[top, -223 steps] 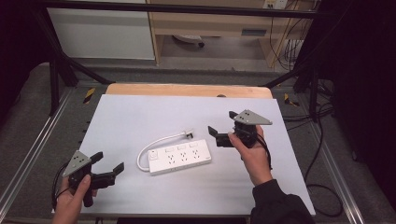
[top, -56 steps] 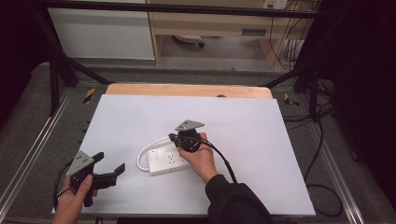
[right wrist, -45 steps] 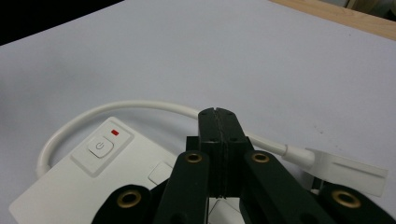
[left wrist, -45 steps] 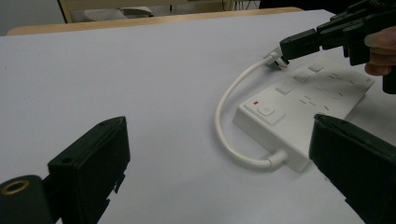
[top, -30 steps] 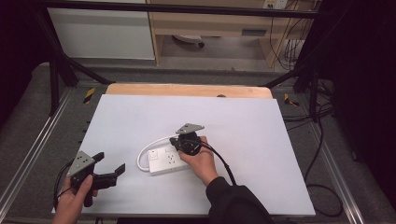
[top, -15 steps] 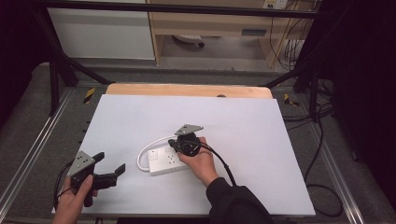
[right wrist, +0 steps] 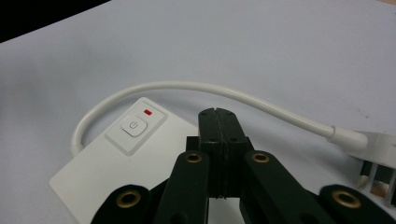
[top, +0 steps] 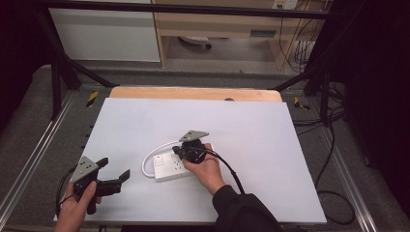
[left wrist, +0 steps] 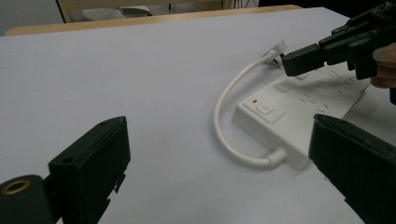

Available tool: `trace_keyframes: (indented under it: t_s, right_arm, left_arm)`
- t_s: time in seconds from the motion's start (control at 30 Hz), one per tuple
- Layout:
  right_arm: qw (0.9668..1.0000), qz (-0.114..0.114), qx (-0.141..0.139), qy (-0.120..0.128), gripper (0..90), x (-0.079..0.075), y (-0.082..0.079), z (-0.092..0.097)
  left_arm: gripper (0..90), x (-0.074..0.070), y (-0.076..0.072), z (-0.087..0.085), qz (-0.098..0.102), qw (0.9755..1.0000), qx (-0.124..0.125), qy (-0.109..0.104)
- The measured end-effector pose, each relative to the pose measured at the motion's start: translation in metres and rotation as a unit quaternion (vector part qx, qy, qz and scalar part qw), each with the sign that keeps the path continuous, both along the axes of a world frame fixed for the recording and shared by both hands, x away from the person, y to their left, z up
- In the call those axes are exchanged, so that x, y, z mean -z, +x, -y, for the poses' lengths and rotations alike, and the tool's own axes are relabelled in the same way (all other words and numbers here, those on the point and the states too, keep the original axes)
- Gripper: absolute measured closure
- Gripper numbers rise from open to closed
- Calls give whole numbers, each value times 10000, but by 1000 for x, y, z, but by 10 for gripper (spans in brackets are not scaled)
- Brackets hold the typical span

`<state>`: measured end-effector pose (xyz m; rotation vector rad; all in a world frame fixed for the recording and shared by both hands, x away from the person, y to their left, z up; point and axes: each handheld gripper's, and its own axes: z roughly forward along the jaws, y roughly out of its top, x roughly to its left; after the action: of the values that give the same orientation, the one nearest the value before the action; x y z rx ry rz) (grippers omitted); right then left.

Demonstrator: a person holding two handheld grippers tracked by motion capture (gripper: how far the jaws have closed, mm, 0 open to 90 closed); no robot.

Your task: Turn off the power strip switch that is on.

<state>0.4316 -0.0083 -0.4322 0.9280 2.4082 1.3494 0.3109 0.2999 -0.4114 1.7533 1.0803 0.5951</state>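
A white power strip (top: 165, 169) lies mid-table, its short white cable (top: 148, 157) looping off its left end. My right gripper (top: 176, 152) is shut, empty, and rests over the strip's top, pointing left. In the right gripper view the closed jaws (right wrist: 217, 116) sit just right of the power button (right wrist: 134, 126) and its red light (right wrist: 148, 112); whether they touch the strip I cannot tell. The plug (right wrist: 375, 148) lies at the right. My left gripper (top: 114, 174) is open and empty at the front left, aimed at the strip (left wrist: 299, 109).
The white tabletop (top: 251, 121) has a wooden strip (top: 193, 93) along its far edge. Metal frame rails (top: 34, 154) run down both sides, and black cables (top: 333, 145) trail on the floor to the right. The right gripper's cable (top: 227, 166) crosses the table by the forearm.
Since the oldest frame my right gripper has moved from the right side of the table to over the power strip. Over the last second nothing has visibly moved.
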Motion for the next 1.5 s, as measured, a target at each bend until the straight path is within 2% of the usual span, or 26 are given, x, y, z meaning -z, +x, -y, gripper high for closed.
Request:
trace_keyframes:
  t_s: [0.83,1.5]
  right_arm:
    - [9999,-107,27,22,900,9,-4,-5]
    - [10000,-90,6,29,900,11,-5,-8]
  left_arm:
    - [54,0,0,0,1,10000,11,7]
    - [55,0,0,1,-9,10000,24,10]
